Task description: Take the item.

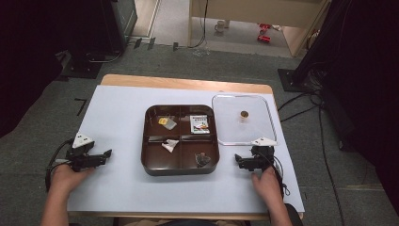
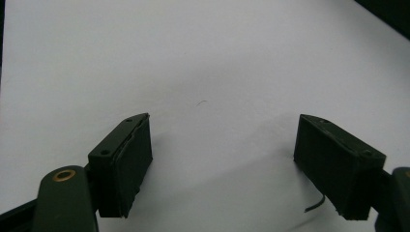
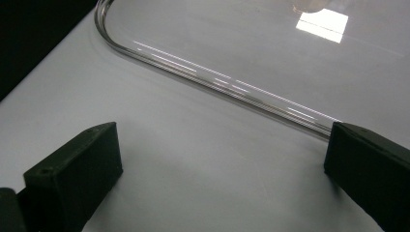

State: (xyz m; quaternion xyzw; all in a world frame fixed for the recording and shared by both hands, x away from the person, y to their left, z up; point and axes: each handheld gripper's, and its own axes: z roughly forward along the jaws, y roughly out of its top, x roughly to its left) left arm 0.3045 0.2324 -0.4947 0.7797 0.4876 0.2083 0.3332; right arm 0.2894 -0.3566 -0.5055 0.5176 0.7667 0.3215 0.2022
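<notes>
Hand-held grippers: 2, left [image 1: 107,154] and right [image 1: 238,160], both released | tray [image 1: 149,165]: 1, four compartments | lid [image 1: 268,122]: 1

No legible text, brand, number or sign found anywhere. Printed white packet [image 1: 200,124] in the far right compartment of the brown tray [image 1: 147,162]: coloured picture and dark print on its face, too small to read. Yellow-tagged sachet [image 1: 165,122] in the far left compartment: no readable marking. Clear lid [image 1: 263,122] beside the tray: unmarked, brown knob at its centre. White table cover [image 1: 117,117]: blank. Black jaws in both gripper views: no lettering, only screw holes.
</notes>
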